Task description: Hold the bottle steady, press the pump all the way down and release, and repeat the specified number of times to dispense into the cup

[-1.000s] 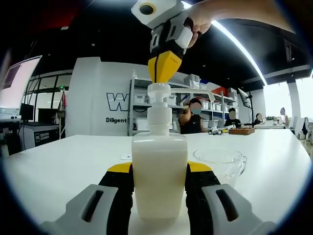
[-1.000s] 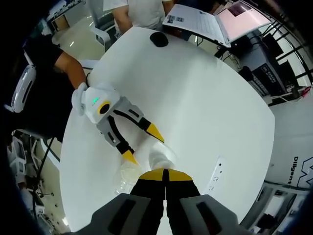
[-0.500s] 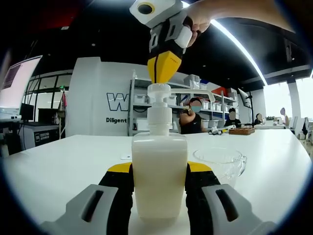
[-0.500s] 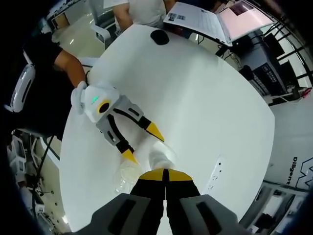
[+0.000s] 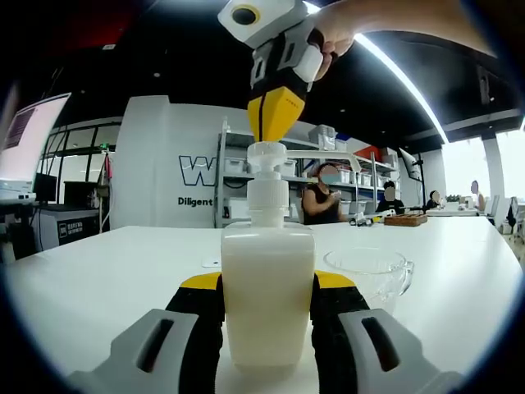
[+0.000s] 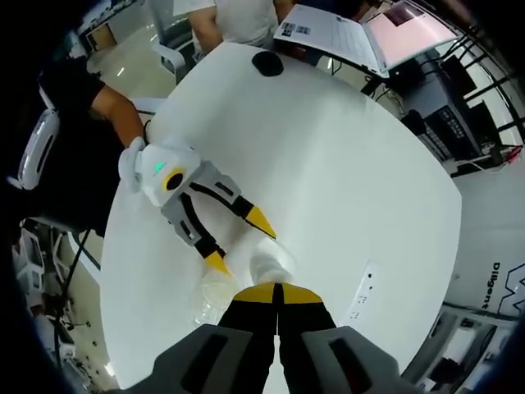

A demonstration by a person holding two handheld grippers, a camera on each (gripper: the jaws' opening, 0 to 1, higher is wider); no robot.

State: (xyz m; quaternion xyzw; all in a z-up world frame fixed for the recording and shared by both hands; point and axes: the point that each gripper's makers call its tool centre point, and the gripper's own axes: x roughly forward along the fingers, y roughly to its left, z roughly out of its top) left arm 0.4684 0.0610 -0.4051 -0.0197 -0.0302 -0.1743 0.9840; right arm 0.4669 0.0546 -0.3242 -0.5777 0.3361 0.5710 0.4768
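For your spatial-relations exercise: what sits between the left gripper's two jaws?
In the left gripper view, the white plastic pump bottle of creamy liquid stands between the left gripper's jaws, which clamp its sides.

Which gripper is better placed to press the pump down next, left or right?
Right. The right gripper sits closed directly on top of the pump, pointing down at it. The left gripper is busy clamping the bottle on the table, beside the cup.
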